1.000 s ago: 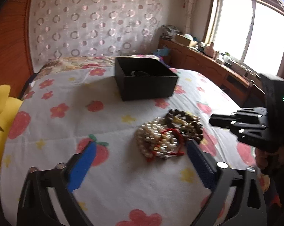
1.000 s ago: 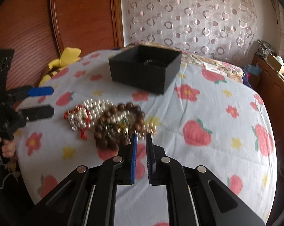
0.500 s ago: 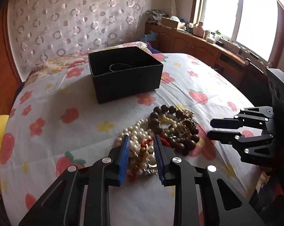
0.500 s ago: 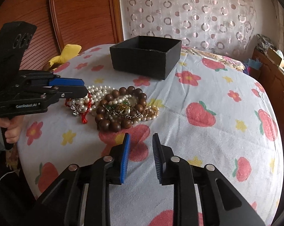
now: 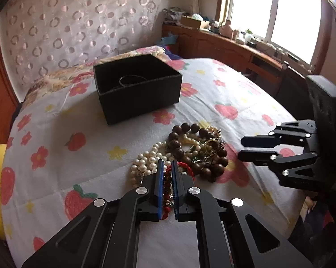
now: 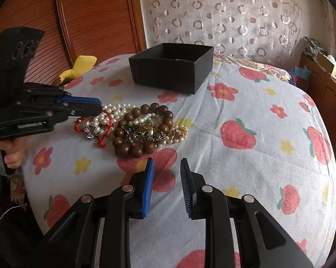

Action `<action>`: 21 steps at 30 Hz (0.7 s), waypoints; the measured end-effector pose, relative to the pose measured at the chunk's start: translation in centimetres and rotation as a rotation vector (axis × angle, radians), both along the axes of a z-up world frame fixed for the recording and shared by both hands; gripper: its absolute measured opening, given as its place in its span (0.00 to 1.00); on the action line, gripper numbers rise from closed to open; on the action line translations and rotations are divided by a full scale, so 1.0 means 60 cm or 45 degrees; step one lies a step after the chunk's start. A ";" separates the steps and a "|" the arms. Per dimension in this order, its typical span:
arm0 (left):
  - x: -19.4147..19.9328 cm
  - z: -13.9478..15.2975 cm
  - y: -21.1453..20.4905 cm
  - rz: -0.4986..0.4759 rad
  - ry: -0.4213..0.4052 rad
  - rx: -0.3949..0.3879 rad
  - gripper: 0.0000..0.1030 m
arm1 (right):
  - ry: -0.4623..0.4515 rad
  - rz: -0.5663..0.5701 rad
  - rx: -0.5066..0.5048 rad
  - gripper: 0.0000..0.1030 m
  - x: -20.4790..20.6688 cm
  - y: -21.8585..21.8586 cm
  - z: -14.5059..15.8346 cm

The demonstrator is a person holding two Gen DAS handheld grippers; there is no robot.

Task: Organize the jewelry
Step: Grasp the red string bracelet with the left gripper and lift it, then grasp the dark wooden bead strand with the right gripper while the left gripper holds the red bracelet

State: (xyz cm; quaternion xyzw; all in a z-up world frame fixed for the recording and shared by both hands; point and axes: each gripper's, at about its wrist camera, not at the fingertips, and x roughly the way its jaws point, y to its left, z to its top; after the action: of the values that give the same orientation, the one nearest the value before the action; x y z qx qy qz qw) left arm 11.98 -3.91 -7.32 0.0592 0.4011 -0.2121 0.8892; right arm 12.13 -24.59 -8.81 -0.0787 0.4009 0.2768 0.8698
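Bedroom scene: a bed point(image 6: 246, 102) spread with a pale quilted cover printed in strawberries and red flowers, a ribbed wooden headboard point(image 6: 90, 17) behind it, and a sheer curtain point(image 5: 63, 29) patterned with rings. On the left gripper's point(image 5: 167, 166) body, in the right wrist view, raised characters and a small white label show, but neither can be read.

A second ago the left gripper stood wide apart short of the jewelry pile point(image 6: 134, 125); its blue-padded jaws have just been closing and now pinch a strand of small dark red beads point(image 5: 166, 185) at the pile's near edge, at 6 o'clock of the heap in the left wrist view. The right gripper point(image 6: 167, 167), nearly shut a second ago, now stands partly spread with nothing between its jaws, hovering over the cover just at 5 o'clock of the pile.

Within the heap lie round glossy pearls point(image 5: 145, 163), large matte brown wooden beads point(image 6: 145, 111), a red cord point(image 6: 105, 122) and tangled gold-toned chain point(image 6: 150, 131). At 12 o'clock of the pile, apart from it, sits an open black cardboard box point(image 5: 141, 102), square-cornered, with a thin dark ring point(image 5: 132, 80) lying inside. A yellow plush toy point(image 6: 78, 67) rests by the headboard.
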 end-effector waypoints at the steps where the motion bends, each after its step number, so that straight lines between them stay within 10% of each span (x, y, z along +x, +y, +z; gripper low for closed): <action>1: -0.005 0.006 0.003 0.004 -0.012 -0.015 0.06 | -0.002 0.001 -0.003 0.26 0.000 0.000 0.000; 21: -0.100 0.132 0.059 0.068 -0.245 -0.237 0.05 | -0.033 0.097 -0.018 0.26 -0.010 0.066 0.021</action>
State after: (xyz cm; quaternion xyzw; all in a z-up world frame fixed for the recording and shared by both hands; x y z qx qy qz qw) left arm 6.01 -0.36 0.60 -0.0143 0.2941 -0.2180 0.9305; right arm 11.51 -20.62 -7.57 -0.1036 0.3883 0.3060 0.8630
